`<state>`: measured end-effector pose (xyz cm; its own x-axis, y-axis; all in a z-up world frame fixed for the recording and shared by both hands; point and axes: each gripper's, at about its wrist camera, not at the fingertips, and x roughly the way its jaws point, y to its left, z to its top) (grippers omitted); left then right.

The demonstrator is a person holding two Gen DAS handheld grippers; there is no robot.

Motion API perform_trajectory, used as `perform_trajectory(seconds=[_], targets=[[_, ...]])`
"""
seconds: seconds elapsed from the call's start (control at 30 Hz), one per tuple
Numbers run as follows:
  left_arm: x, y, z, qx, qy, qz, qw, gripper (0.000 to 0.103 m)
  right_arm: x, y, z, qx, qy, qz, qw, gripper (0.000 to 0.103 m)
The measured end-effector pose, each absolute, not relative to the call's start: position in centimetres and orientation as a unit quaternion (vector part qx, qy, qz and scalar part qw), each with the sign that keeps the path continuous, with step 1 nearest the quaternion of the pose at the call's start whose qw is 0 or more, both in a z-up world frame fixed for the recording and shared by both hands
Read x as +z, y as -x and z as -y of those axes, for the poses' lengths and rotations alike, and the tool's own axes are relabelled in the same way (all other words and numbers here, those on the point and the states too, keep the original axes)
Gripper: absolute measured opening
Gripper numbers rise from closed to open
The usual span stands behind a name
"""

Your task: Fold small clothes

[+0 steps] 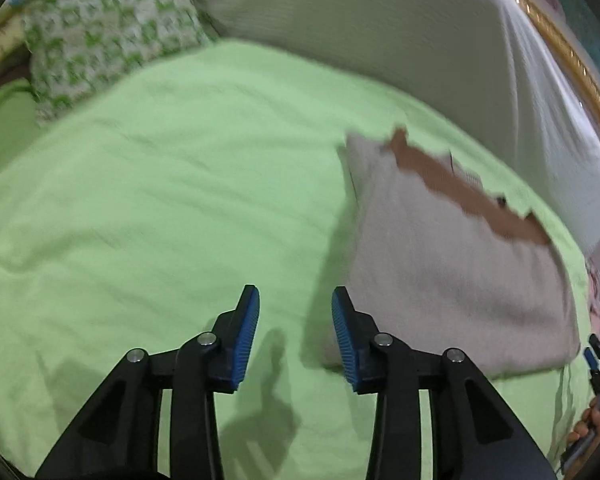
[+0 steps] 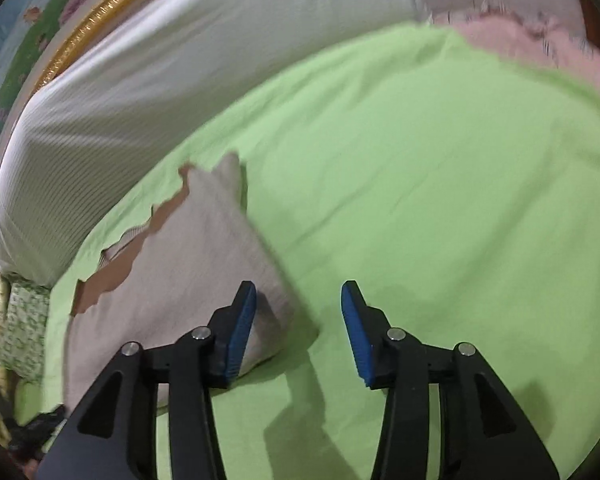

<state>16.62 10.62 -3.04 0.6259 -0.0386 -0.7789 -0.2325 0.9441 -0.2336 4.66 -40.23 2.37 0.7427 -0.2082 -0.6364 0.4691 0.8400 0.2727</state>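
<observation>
A small pale grey garment (image 1: 440,272) with a brown band along its far edge lies folded flat on the green bedsheet (image 1: 160,200). In the left wrist view it sits just right of my left gripper (image 1: 295,300), whose blue pads stand apart over bare sheet; the right finger (image 1: 346,332) overlaps the garment's near left edge. In the right wrist view the garment (image 2: 188,264) lies to the left of my right gripper (image 2: 298,296). Its near corner reaches under the gap between the jaws, and the pads do not press on it. Both views are blurred.
A long white bolster (image 1: 380,32) (image 2: 160,60) runs along the far side of the bed, with a gold-framed picture (image 1: 560,44) (image 2: 92,12) behind it. A green-patterned pillow (image 1: 108,40) lies far left, a pink cloth (image 2: 540,48) far right. A hand (image 1: 592,424) shows at the edge.
</observation>
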Motion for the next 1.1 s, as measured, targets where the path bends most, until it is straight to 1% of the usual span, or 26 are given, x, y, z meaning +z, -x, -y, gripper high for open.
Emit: perform_trajectory(seconds=[0.07,0.1,0.13,0.17,0.2,0.33,0.43,0.53,0.57,0.63,0.7,0.73,0.87,0.9,0.97,1.0,1.03,1.1], targets=[[-1.6,-17.0,-10.6,0.046,0.164,-0.416,0.893,0.040,3.8,-5.4,39.4,-0.160,-0.190,-0.296,0.922,0.046],[-0.9,-17.6,-9.9,0.021,0.171,-0.408,0.897,0.042,4.7,-6.3,38.4,-0.143,-0.166,-0.291,0.931,0.046],[-0.7,-18.1,-9.1,0.007,0.170,-0.406,0.898,0.048,5.2,-7.4,37.3,-0.116,-0.149,-0.290,0.938,0.046],[-0.5,-18.9,-7.9,-0.009,0.161,-0.407,0.899,0.050,5.4,-8.3,36.4,-0.090,-0.138,-0.296,0.941,0.046],[-0.5,-19.8,-6.3,-0.026,0.147,-0.409,0.900,0.050,5.3,-9.7,35.4,-0.064,-0.128,-0.305,0.941,0.046],[-2.0,-23.7,1.1,-0.114,0.075,-0.445,0.885,0.050,3.4,-15.7,31.6,0.010,-0.072,-0.358,0.931,0.046],[-3.2,-26.0,5.6,-0.161,0.040,-0.455,0.875,0.050,1.5,-19.5,29.5,0.058,-0.040,-0.402,0.913,0.046],[-4.6,-28.5,8.1,-0.173,0.024,-0.470,0.865,0.050,0.2,-22.1,27.9,0.097,-0.006,-0.425,0.900,0.046],[-5.4,-29.7,8.8,-0.169,0.011,-0.479,0.861,0.052,-0.4,-23.0,27.6,0.103,0.005,-0.442,0.891,0.046],[-6.9,-32.5,9.6,-0.134,-0.026,-0.484,0.864,0.052,-2.2,-25.1,26.8,0.088,0.049,-0.469,0.878,0.046],[-7.4,-34.7,9.5,-0.115,-0.035,-0.486,0.865,0.052,-3.6,-27.3,26.9,0.057,0.094,-0.472,0.874,0.046],[-7.4,-35.6,9.2,-0.111,-0.032,-0.484,0.868,0.052,-3.8,-28.1,27.3,0.046,0.097,-0.468,0.877,0.045],[-7.0,-38.8,6.3,-0.100,-0.007,-0.464,0.880,0.051,-3.3,-31.3,30.1,0.008,0.044,-0.446,0.894,0.044],[-7.0,-39.2,5.2,-0.100,0.003,-0.458,0.883,0.050,-3.1,-31.9,31.5,0.010,0.002,-0.439,0.899,0.044],[-7.2,-39.5,2.7,-0.115,0.048,-0.454,0.883,0.037,-2.9,-32.4,33.5,-0.006,-0.038,-0.427,0.904,0.042],[-7.2,-39.4,1.3,-0.128,0.081,-0.448,0.881,0.036,-2.8,-32.3,35.0,-0.013,-0.077,-0.419,0.904,0.036],[-7.1,-39.2,0.3,-0.126,0.096,-0.446,0.881,0.036,-2.5,-32.1,35.9,-0.018,-0.102,-0.410,0.906,0.035],[-6.7,-38.2,-1.5,-0.108,0.110,-0.441,0.884,0.035,-1.7,-31.0,37.2,-0.077,-0.103,-0.389,0.912,0.035]])
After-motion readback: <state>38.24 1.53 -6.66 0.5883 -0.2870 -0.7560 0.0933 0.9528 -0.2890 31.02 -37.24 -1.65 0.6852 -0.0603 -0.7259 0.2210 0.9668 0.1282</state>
